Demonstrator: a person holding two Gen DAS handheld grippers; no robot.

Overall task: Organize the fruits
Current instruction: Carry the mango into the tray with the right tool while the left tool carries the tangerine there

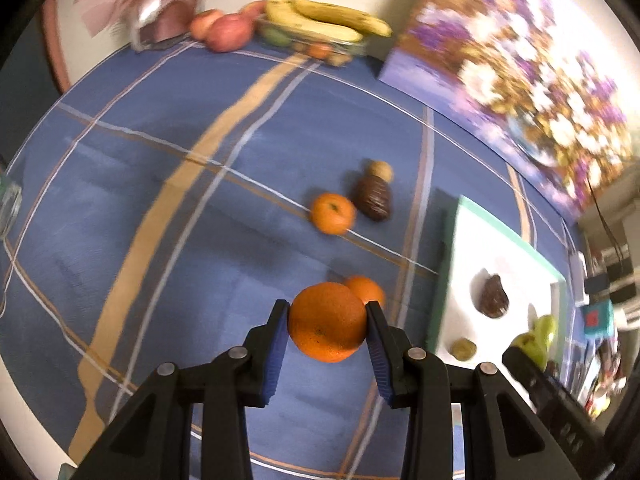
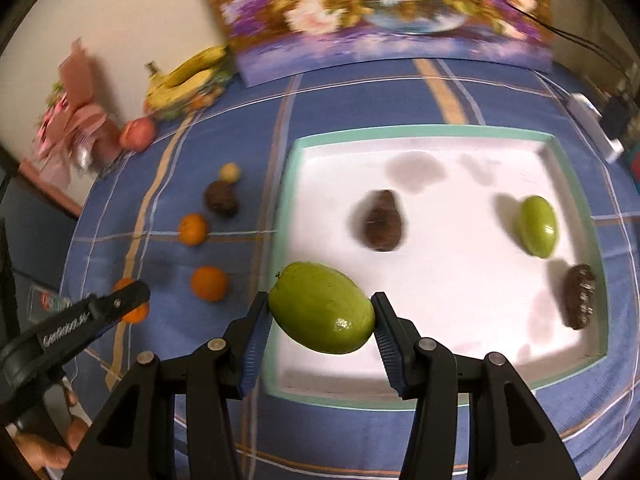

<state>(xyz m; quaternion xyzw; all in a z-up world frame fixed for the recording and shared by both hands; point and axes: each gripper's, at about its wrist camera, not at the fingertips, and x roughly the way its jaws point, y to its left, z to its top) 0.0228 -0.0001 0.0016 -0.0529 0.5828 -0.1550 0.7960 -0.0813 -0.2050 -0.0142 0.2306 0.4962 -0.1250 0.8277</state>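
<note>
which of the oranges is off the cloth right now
The orange clamped in the left gripper; the two other oranges lie loose on the blue tablecloth.

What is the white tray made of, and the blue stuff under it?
The white tray looks like smooth, slightly glossy plastic or coated board: faint reflections and a crisp green rim; which one is unclear. The blue cover looks like matte woven cloth, with printed stripes and soft folds at the edges.
</note>
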